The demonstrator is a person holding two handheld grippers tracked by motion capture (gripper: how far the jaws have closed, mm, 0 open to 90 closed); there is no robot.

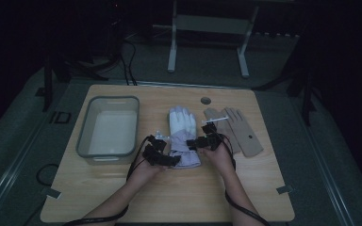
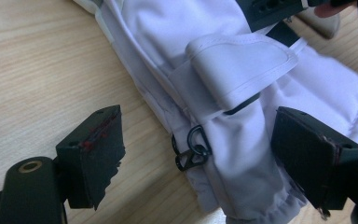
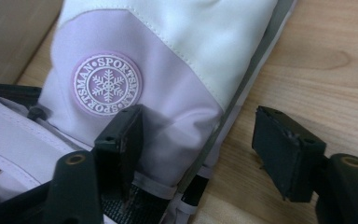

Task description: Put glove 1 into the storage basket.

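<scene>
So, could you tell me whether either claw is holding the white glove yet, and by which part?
Nothing is held. The left claw straddles the white glove at its cuff, and the right claw straddles its cuff edge; both stand open, pads not pressing.

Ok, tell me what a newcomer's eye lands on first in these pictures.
The white and lilac ski glove at the middle of the wooden table stands out first, with its round snowflake badge and a small black clip at its cuff edge. Both claws sit at its cuff, the left claw and right claw each open with the glove's edge between the jaws. A grey tub lies left of it, a tan glove right.
</scene>
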